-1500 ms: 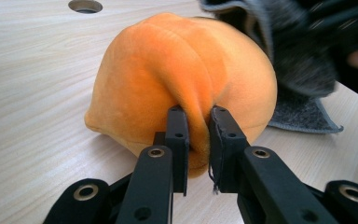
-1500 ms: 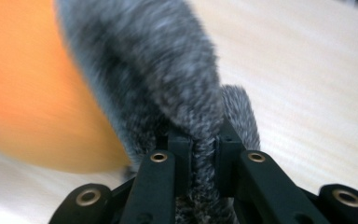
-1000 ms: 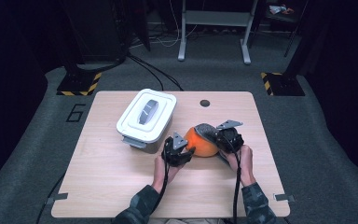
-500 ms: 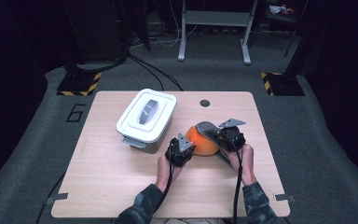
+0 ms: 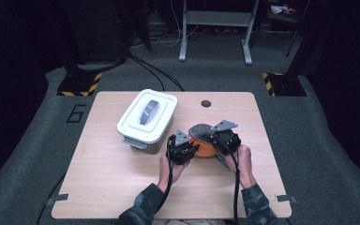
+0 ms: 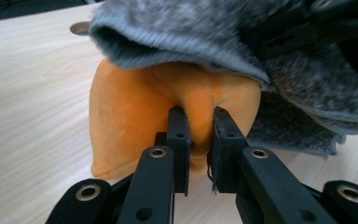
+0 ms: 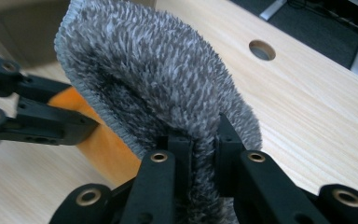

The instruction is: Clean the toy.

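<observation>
At the middle of the desk (image 5: 122,187), our left hand-held gripper (image 6: 199,140) has just been closing and now pinches the orange cloth (image 6: 135,107), while our right hand-held gripper (image 7: 200,140) clamps the grey shaggy cloth (image 7: 158,79) above it, apparently to pull them apart.

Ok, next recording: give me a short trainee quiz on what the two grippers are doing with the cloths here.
1. True or false: the left gripper has its fingers pinched on the orange cloth.
2. Which cloth does the right gripper hold? A) the orange one B) the grey fluffy cloth C) neither
3. What stands on the wooden table to the left of the cloths in the high view?

Key
1. True. Its jaws have just been closing, and a fold of orange cloth sits between them.
2. B. The fingers are clamped on its edge.
3. A white lidded box with a grey handle on top.
</observation>
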A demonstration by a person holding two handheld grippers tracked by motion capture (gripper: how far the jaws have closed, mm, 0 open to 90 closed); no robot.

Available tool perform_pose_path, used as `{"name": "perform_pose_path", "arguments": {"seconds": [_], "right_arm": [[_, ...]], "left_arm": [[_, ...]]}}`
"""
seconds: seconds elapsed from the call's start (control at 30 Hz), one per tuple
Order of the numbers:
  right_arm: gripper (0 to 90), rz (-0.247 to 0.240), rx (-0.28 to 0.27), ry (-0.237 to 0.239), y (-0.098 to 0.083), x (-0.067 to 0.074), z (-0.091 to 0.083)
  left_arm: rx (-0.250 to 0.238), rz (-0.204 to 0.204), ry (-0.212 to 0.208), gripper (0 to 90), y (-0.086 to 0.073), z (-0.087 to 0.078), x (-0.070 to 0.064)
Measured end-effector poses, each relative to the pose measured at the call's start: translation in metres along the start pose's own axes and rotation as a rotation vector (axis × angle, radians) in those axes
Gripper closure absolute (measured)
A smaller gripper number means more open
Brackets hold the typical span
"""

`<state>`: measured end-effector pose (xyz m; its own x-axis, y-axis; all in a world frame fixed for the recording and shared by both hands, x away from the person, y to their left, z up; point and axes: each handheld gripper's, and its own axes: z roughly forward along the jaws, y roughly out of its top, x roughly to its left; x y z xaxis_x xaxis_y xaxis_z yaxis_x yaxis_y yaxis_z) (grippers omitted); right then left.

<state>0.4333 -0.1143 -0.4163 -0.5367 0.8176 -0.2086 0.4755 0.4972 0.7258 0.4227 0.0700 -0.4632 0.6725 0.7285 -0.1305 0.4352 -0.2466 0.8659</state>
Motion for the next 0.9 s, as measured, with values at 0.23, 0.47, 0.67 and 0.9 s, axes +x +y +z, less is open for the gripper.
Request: {"name": "perform_pose_path", "arguments": {"seconds": [0.23, 0.47, 0.67, 0.9], "right_arm": [[81.5, -0.002, 0.029, -0.024, -0.005, -0.004, 0.007], [81.5, 0.053, 0.058, -0.045, -0.017, -0.017, 0.016], [81.5, 0.086, 0.089, -0.059, -0.026, -0.026, 0.025], [81.5, 0.114, 0.143, -0.06, -0.041, -0.037, 0.044]], "left_arm": [[0.007, -0.01, 0.001, 79.8, -0.002, 0.001, 0.004], [0.002, -0.032, -0.002, 79.8, -0.004, 0.002, 0.008], [0.002, -0.04, -0.007, 79.8, -0.004, 0.002, 0.009], [-0.002, -0.05, -0.011, 79.8, -0.005, 0.002, 0.011]]}}
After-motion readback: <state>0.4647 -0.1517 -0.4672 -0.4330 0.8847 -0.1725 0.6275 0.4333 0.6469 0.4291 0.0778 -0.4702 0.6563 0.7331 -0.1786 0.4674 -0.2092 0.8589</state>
